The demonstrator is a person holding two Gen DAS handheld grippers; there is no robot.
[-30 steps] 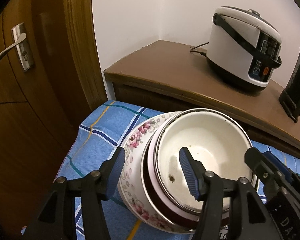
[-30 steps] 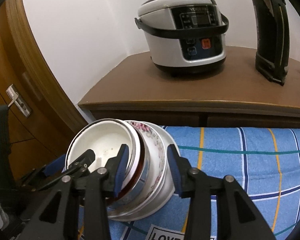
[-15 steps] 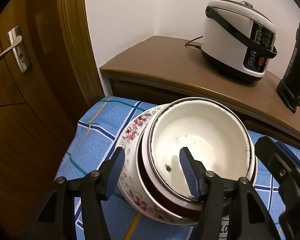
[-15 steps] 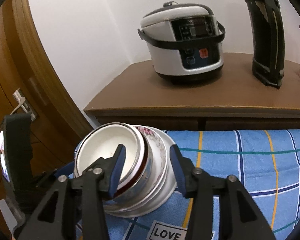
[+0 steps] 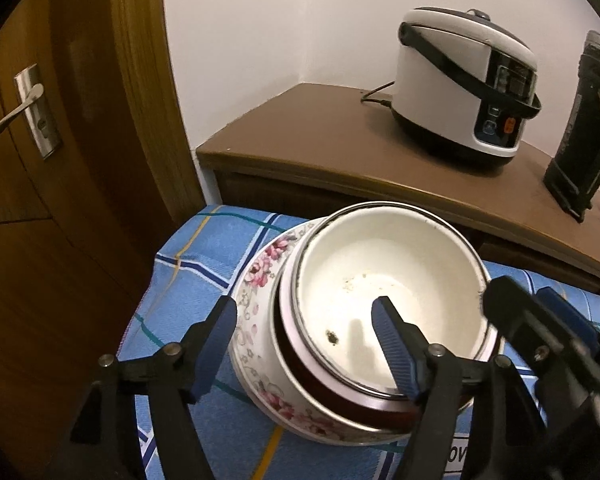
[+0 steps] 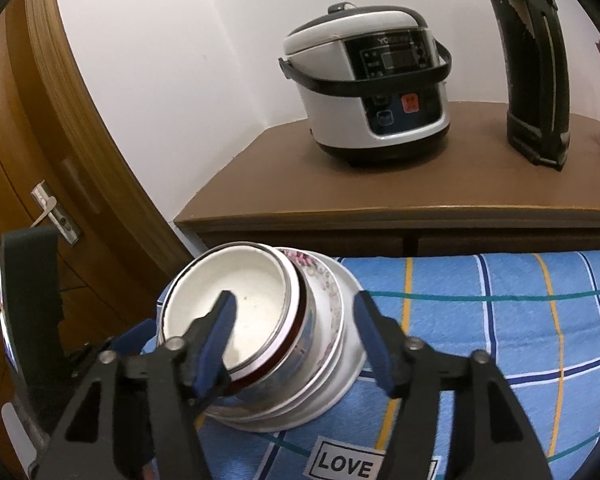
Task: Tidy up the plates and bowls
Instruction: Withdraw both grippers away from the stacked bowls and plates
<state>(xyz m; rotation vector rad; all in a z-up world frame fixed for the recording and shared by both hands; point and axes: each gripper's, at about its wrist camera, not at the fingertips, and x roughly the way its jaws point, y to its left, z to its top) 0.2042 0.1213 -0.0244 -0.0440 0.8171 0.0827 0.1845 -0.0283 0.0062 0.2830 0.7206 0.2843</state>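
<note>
Clearly the biggest risk sits with the whole stack of bowls (image 5: 312, 396), which stands nested on the blue checked cloth (image 6: 500, 320) close to that cloth's left corner, where the surface drops away toward the wooden door (image 5: 40, 200). A sideways shove from either tool could slide it off that corner, I judge.

Next, the white enamel bowl (image 5: 388, 280) on top looks tilted in the stack rather than seated flat; a pull on one side only could tip it out.

The left gripper (image 5: 304, 344) has just been spreading its jaws and stands open, one finger outside the floral bowl (image 5: 260, 276) and one inside the white bowl, neither pad pressing. The right gripper (image 6: 296, 332) has likewise been opening and stands open astride the opposite rim, one finger inside and one outside the stack. If either closes off-centre, the smooth rim may slip out of the pads.

As for writing, a label on the cloth reads "LOVE" (image 6: 346, 466). The rice cooker (image 6: 368, 92) carries a brand line above its display, too small to read.
</note>
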